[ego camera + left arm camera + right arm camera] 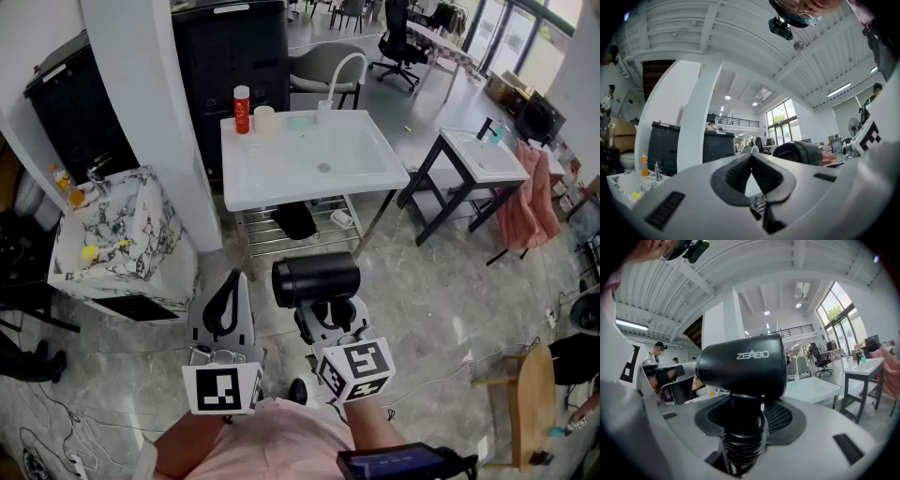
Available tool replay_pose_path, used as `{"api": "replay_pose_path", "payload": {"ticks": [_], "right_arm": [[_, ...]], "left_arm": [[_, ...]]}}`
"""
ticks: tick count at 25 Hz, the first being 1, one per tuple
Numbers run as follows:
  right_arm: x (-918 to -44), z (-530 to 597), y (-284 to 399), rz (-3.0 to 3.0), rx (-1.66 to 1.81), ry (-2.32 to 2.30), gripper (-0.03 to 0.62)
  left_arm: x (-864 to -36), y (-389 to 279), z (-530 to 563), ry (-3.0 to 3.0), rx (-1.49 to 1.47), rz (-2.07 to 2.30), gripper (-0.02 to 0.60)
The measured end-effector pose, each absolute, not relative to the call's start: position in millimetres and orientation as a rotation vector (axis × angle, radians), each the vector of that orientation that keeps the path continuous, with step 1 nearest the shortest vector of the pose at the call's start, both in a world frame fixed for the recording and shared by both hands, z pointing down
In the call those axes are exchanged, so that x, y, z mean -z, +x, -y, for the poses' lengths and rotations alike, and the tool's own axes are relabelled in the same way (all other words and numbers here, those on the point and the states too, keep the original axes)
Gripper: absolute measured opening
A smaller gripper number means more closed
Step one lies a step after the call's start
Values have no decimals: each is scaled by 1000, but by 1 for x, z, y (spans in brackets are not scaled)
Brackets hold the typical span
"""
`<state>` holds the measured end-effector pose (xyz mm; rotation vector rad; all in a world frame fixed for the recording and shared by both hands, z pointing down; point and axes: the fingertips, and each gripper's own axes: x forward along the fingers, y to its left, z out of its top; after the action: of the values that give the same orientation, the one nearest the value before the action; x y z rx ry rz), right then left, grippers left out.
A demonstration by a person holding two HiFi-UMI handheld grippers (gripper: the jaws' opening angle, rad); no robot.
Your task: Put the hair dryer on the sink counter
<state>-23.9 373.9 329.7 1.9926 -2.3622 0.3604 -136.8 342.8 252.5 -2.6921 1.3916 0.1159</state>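
One hair dryer point(740, 369), white ZEABO lettering

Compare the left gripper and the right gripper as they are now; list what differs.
The left gripper is empty; the right gripper carries the hair dryer, clamped on its handle. The left gripper's jaws are closed against each other; the right gripper's stand apart by the handle's width. Both are the same grey build, held low before the person, pointing toward the sink counter and short of it.
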Motion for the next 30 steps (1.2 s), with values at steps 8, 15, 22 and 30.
{"api": "replay_pose_path", "payload": {"ticks": [8,15,22,30], "right_arm": [[-329,-381,-11,2369,-356,1987,196],[-328,-387,15,2399,-343,1939,198],[-344,-377,37,2415,-396,1896,198],[-351,-341,49,2425,-406,1872,198]], "left_arm": [[-259,-124,-348,-2699,-76,-1398,9],[-262,-96,-359,-2679,-54,-1429,9],[-273,-80,-360,-2693,-79,-1531,9],[-281,-76,-323,-2655,-41,-1567,9]]}}
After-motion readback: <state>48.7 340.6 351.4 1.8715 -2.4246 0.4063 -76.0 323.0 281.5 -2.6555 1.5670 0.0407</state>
